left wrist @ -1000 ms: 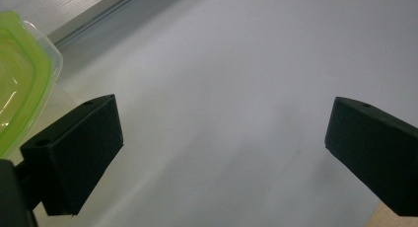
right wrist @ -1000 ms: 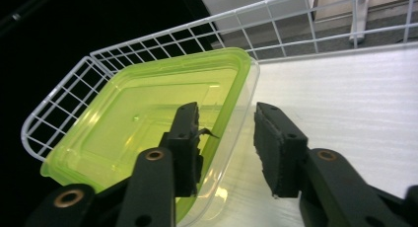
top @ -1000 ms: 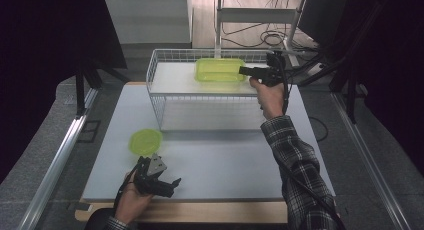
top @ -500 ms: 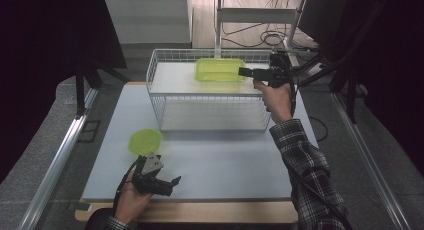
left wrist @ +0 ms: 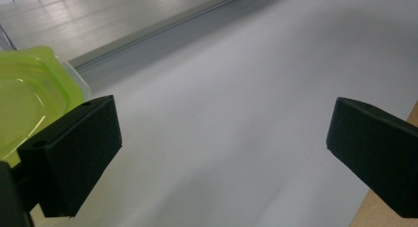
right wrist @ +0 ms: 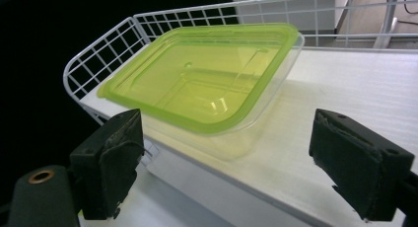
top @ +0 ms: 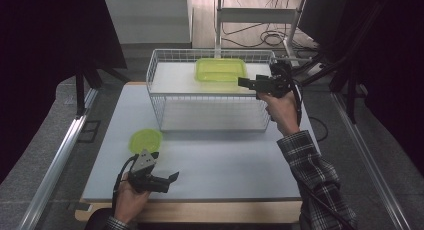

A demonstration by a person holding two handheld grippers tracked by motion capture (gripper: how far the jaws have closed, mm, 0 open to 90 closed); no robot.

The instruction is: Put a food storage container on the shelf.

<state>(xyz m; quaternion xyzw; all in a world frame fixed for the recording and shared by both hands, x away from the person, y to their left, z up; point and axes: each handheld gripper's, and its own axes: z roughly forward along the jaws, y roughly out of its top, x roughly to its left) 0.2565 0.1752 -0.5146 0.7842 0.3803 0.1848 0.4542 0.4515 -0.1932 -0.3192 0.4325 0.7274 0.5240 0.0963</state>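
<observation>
White table surface carried a wire basket (top: 210, 97) at 12 o'clock.
Green container (top: 221, 69) sat on the basket's shelf, just beyond the right claw (top: 246, 83), whose jaws had just been opening and stood wide, empty. Left claw (top: 172, 177) stood wide at 7 o'clock, green lid (top: 145, 140) just beside it.

Pale table (top: 225, 165): green lid (top: 145, 140) near left front; white wire rack (top: 210, 97) at back, green container (top: 221, 70) on top.

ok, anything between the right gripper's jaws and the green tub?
Nothing. In the right gripper view the open right gripper faces the green tub across a bare strip of white shelf.
</observation>
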